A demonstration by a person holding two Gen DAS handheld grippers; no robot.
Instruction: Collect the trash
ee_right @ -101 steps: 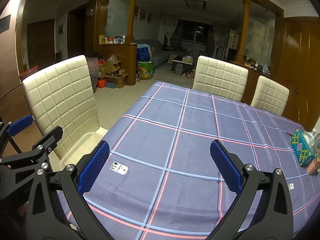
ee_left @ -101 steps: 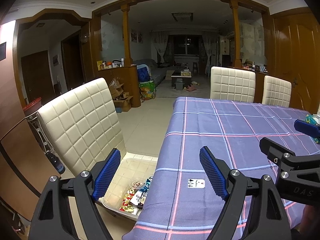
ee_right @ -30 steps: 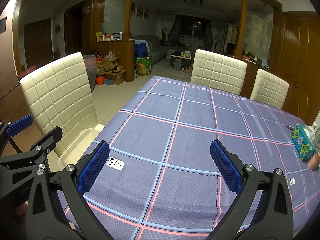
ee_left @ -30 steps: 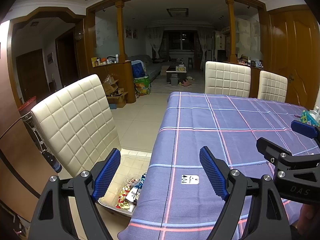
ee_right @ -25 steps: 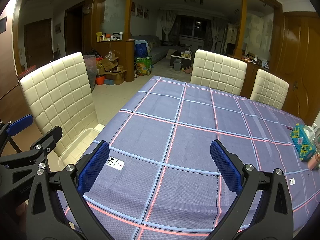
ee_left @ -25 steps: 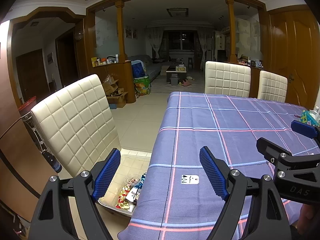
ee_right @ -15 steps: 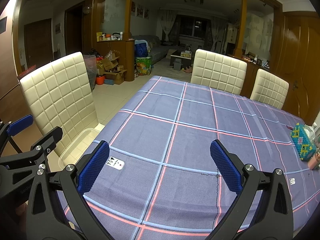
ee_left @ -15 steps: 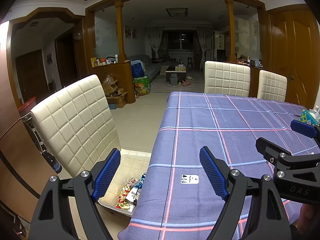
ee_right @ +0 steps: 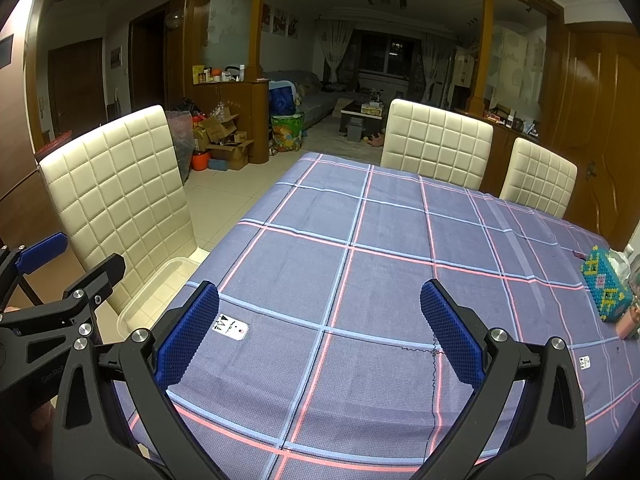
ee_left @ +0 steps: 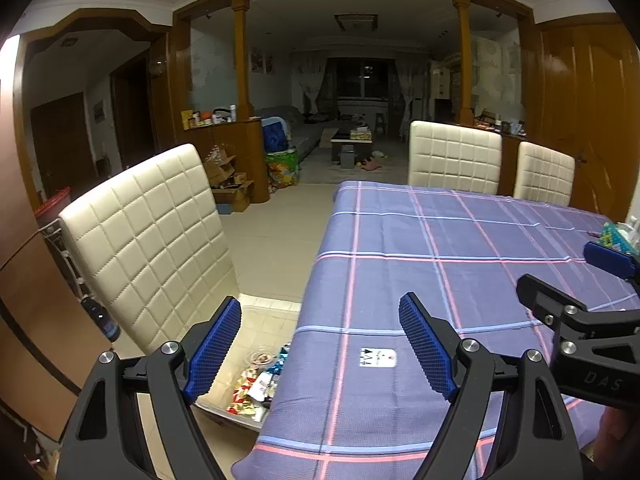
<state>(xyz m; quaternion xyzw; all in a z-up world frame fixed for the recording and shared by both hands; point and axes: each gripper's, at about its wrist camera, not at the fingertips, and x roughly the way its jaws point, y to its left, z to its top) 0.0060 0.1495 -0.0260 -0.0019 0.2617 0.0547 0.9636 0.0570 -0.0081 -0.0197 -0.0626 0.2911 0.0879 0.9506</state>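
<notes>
Both claws released, empty: left claw (ee_left: 320,344), right claw (ee_right: 320,334). Clear plastic bin (ee_left: 256,312) of colourful wrappers (ee_left: 256,388), lower left, left view only; long axis unclear.

A clear plastic bin (ee_left: 276,312) sits on the seat of the cream chair (ee_left: 152,236) just beside the table (ee_left: 440,280). It is see-through, with a pale rim, and it stands flat and open at the top. Inside it lies a small heap of trash (ee_left: 256,388). The heap is made of shiny wrappers in red, yellow, white and blue, all crumpled and mixed up. A little round clear cup (ee_left: 260,358) lies with them. The trash is bunched at the end of the bin next to the table edge, and part of it is hidden under the cloth (ee_left: 380,400). The rest of the bin floor is bare.
</notes>
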